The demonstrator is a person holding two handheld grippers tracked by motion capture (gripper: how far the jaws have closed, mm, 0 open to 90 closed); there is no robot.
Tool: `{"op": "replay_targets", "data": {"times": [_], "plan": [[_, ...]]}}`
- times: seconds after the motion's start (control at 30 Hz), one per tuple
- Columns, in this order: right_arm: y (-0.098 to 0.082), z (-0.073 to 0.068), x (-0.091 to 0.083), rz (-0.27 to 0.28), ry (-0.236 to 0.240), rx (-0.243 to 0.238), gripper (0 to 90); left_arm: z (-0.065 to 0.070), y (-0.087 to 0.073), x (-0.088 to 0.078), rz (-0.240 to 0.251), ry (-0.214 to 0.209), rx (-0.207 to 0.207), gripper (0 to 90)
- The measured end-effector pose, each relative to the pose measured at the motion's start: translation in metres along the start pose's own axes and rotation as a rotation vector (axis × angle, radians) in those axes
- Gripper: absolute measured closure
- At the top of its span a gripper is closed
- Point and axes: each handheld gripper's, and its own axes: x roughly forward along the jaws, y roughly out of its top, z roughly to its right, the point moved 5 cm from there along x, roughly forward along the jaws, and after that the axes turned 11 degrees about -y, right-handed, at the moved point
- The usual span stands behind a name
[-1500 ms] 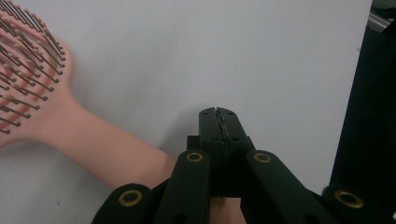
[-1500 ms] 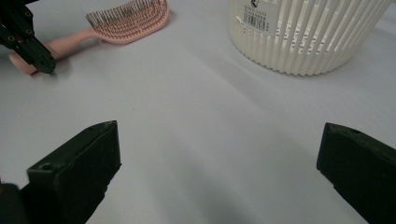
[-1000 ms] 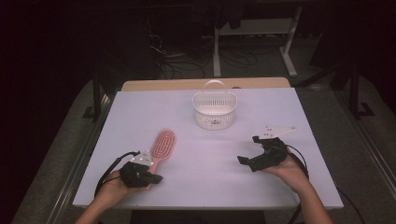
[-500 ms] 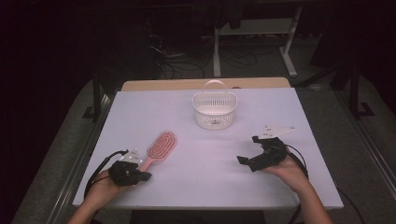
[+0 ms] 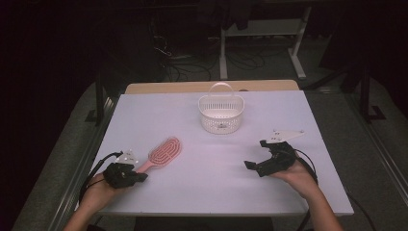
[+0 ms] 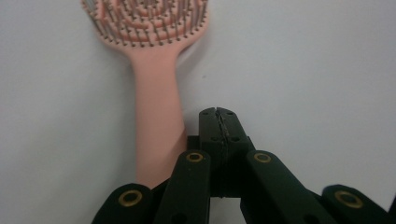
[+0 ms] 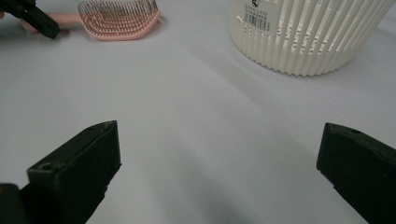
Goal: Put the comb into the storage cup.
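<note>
where the pale matte table meets the person's side, the left gripper sits at the near left with its two black jaws pressed flat together, nothing between them. in the left gripper view those jaws meet in a thin seam, their linkage arms studded with brass-ringed holes, and they lie just beside the brush handle, to its right in that view, not around it.

the pink hairbrush lies flat on the table at the near left, bristles up. it is smooth, glossy plastic: a rounded oval head cut with curved open slots and set with rows of fine dark-tipped pins, narrowing to a straight, flattish handle. its long axis runs on a slant, with the handle end pointing near and left toward the left gripper and the head pointing far and right, roughly toward the basket.

the white basket stands upright at the far middle, well apart from the brush; it is round, of ribbed slotted plastic, with an arched handle and a printed label on its wall.

the right gripper rests at the near right, its blocky black jaws spread wide over bare table, holding nothing.
</note>
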Motion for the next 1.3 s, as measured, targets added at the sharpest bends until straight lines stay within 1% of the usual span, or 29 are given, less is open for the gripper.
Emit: {"op": "replay_targets", "data": {"times": [0.17, 0.23, 0.37, 0.47, 0.6, 0.63, 0.67, 0.73, 0.77, 0.8, 0.83, 0.9, 0.97, 1.03, 1.1, 1.13, 1.23, 1.3], "plan": [[0.000, 0.000, 0.000, -0.002, 0.001, -0.001, 0.0, -0.007, -0.004, -0.005, 0.003, 0.016, -0.021, 90.0], [0.000, 0.000, 0.000, -0.002, 0.001, -0.001, 0.0, -0.008, -0.004, -0.005, 0.007, 0.011, -0.027, 90.0], [0.000, 0.000, 0.000, -0.002, 0.001, -0.001, 0.0, -0.008, -0.004, -0.005, 0.004, 0.009, -0.023, 90.0], [0.000, -0.001, 0.001, -0.003, 0.001, -0.001, 0.0, -0.008, -0.002, -0.008, 0.038, -0.010, -0.031, 90.0], [0.000, -0.002, 0.001, -0.003, 0.005, -0.005, 0.0, -0.006, 0.007, -0.015, 0.111, -0.032, -0.022, 90.0], [0.000, -0.002, 0.001, -0.002, 0.006, -0.006, 0.0, -0.005, 0.010, -0.016, 0.136, -0.036, -0.022, 89.1], [0.000, -0.002, 0.001, -0.002, 0.007, -0.006, 0.0, -0.005, 0.013, -0.017, 0.148, -0.043, -0.018, 87.0], [0.000, -0.002, 0.001, -0.002, 0.008, -0.005, 0.0, -0.004, 0.019, -0.018, 0.190, -0.062, -0.023, 81.5], [0.000, -0.002, 0.001, -0.003, 0.008, -0.005, 0.0, -0.003, 0.023, -0.018, 0.198, -0.064, -0.017, 79.5], [0.000, -0.002, 0.001, -0.002, 0.009, -0.005, 0.0, -0.003, 0.026, -0.019, 0.205, -0.058, -0.008, 76.0], [0.000, -0.002, 0.001, -0.002, 0.010, -0.004, 0.0, -0.003, 0.030, -0.019, 0.223, -0.056, -0.007, 71.3], [0.000, -0.003, 0.001, -0.001, 0.011, -0.002, 0.0, -0.002, 0.037, -0.021, 0.254, -0.069, -0.005, 65.5], [0.000, -0.003, 0.001, 0.000, 0.011, -0.004, 0.0, -0.001, 0.043, -0.022, 0.278, -0.077, 0.006, 60.0], [0.000, -0.003, 0.001, 0.001, 0.012, -0.003, 0.0, 0.000, 0.049, -0.023, 0.301, -0.089, 0.022, 56.2], [0.000, -0.002, 0.001, 0.001, 0.012, -0.003, 0.0, 0.001, 0.055, -0.023, 0.310, -0.097, 0.039, 52.2], [0.000, -0.002, 0.001, 0.003, 0.012, -0.002, 0.0, 0.002, 0.058, -0.024, 0.318, -0.095, 0.051, 50.3], [0.001, -0.002, 0.000, 0.003, 0.012, 0.000, 0.0, 0.004, 0.068, -0.024, 0.342, -0.114, 0.069, 47.5], [0.000, -0.002, 0.000, 0.002, 0.013, -0.001, 0.0, 0.005, 0.072, -0.023, 0.348, -0.122, 0.078, 45.2]]}}
